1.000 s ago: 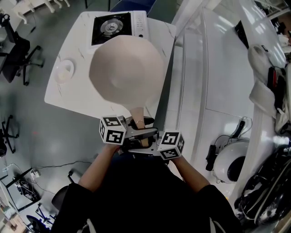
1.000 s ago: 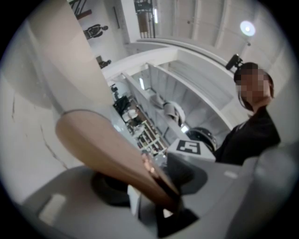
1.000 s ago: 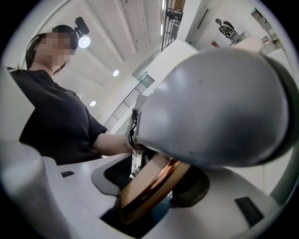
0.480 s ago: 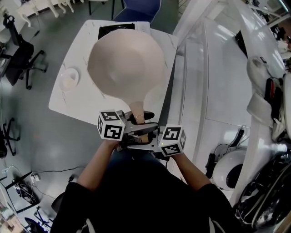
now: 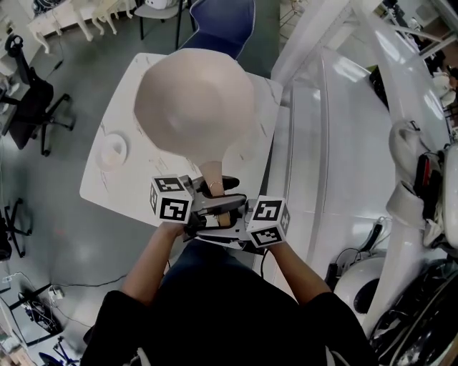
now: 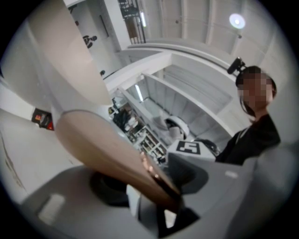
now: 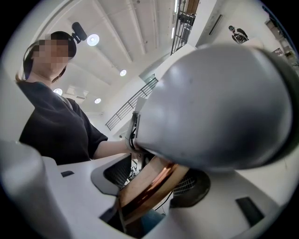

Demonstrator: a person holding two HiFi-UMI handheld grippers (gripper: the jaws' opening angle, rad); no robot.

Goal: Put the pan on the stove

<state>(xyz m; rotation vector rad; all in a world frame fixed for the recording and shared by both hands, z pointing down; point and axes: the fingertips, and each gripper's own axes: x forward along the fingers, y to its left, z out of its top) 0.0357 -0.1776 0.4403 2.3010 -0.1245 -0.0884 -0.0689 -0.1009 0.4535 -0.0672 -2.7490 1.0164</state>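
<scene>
The pan (image 5: 195, 100), round with a pale pink inside, hangs level above the white table (image 5: 114, 193) in the head view. It covers the far end of the table, so the stove is hidden. Its wooden handle (image 5: 212, 176) points back toward the person. My left gripper (image 5: 212, 207) and right gripper (image 5: 227, 214) face each other and are both shut on the handle's end. In the left gripper view the handle (image 6: 117, 158) runs between the jaws. The right gripper view shows the pan's grey underside (image 7: 219, 107) and the copper-ringed handle (image 7: 149, 186) clamped.
A small white dish (image 5: 112, 152) sits on the table's left part. A blue chair (image 5: 222, 21) stands beyond the table and a black office chair (image 5: 28, 107) to its left. A large white structure (image 5: 322, 143) runs along the table's right side.
Both grippers have carried the pan farther over the table and a little higher. The stove, seen at the far end a second ago, is now covered by the pan.
</scene>
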